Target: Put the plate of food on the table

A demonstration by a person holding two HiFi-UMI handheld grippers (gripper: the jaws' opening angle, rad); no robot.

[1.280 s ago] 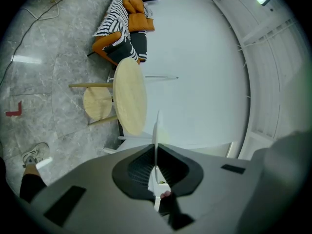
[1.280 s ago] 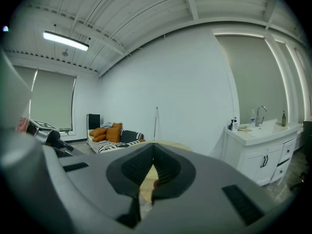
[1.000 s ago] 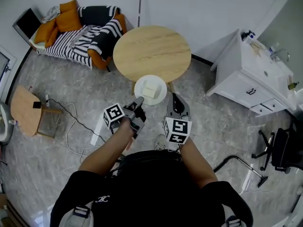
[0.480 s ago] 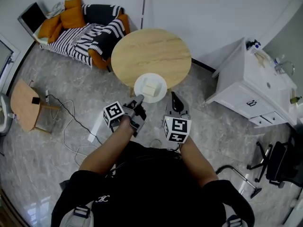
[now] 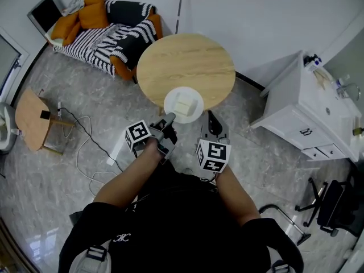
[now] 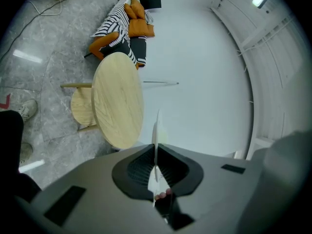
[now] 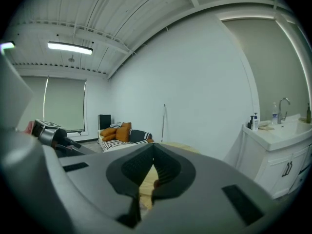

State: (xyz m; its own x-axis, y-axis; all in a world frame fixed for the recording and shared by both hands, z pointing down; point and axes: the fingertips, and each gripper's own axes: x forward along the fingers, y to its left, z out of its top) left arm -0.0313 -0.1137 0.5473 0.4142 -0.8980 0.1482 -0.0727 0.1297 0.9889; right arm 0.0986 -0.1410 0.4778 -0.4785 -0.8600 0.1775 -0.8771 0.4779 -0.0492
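Observation:
A white plate (image 5: 172, 97) carrying a pale square piece of food (image 5: 183, 104) hangs level over the near edge of the round wooden table (image 5: 185, 61). My left gripper (image 5: 169, 119) is shut on the plate's near rim. In the left gripper view the plate (image 6: 156, 130) shows edge-on, clamped in my left gripper (image 6: 156, 165), and the table (image 6: 117, 101) lies beyond. My right gripper (image 5: 211, 117) hovers just right of the plate, shut with nothing in it. Its own view shows my right gripper (image 7: 152, 165) with the jaws closed together.
A striped sofa with orange cushions (image 5: 108, 30) stands behind the table on the left. A white sink cabinet (image 5: 310, 107) is to the right, and an office chair (image 5: 335, 209) sits further right. A small wooden side table (image 5: 34, 118) and a floor cable (image 5: 85, 147) lie left.
The person has edged forward, and the plate in my left gripper now reaches further over the table's near edge. The right gripper kept its place beside it.

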